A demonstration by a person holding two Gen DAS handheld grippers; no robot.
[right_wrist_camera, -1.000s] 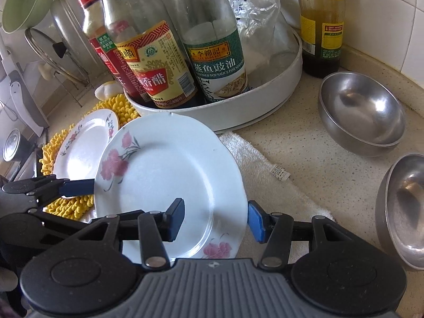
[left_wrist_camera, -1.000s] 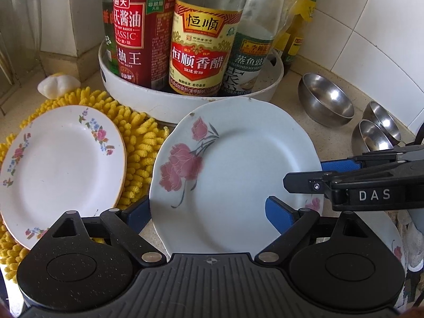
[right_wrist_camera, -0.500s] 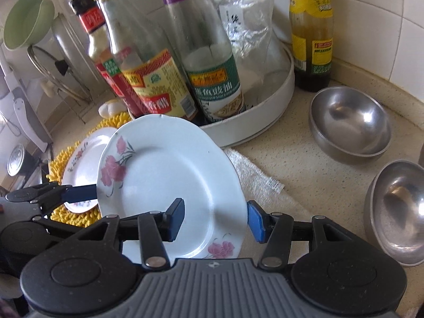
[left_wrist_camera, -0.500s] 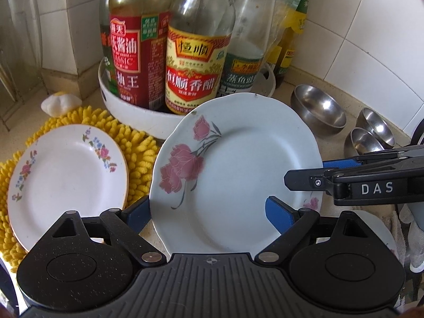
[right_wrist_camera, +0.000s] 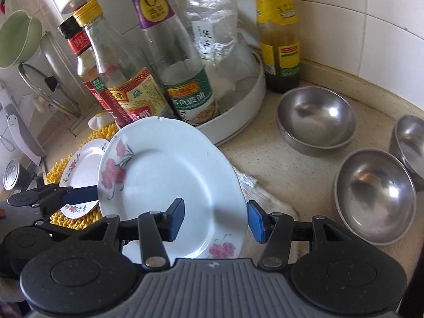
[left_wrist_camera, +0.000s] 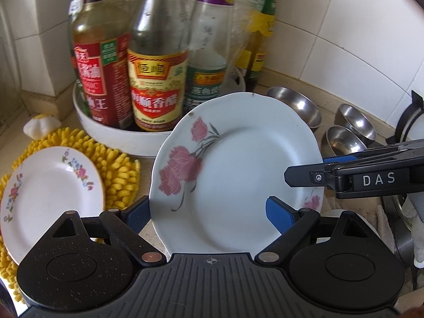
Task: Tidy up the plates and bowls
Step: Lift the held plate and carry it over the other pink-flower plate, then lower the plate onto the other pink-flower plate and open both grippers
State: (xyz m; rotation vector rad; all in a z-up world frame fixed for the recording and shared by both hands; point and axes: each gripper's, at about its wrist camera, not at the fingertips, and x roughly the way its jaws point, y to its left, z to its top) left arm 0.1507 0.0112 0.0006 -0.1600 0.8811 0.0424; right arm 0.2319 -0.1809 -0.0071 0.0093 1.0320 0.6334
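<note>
A white plate with pink flowers (left_wrist_camera: 235, 175) is held up off the counter between both grippers, tilted toward the bottles; it also shows in the right wrist view (right_wrist_camera: 169, 185). My left gripper (left_wrist_camera: 209, 212) is shut on its left rim. My right gripper (right_wrist_camera: 214, 220) is shut on its right rim and shows as a black arm (left_wrist_camera: 357, 177) in the left wrist view. A smaller floral plate (left_wrist_camera: 50, 196) lies on a yellow mat (left_wrist_camera: 119, 169) to the left. Three steel bowls (right_wrist_camera: 315, 119) (right_wrist_camera: 373, 196) (right_wrist_camera: 410, 143) sit on the counter at the right.
A white round tray (left_wrist_camera: 119, 137) with several sauce bottles (left_wrist_camera: 156, 79) stands right behind the plate. A pale cloth (right_wrist_camera: 265, 201) lies on the counter under the plate. Tiled walls close the corner. A pot lid rack (right_wrist_camera: 47, 84) stands far left.
Both grippers have lifted the flowered plate higher off the counter. The bottles, bowls and small plate now look lower and farther away.
</note>
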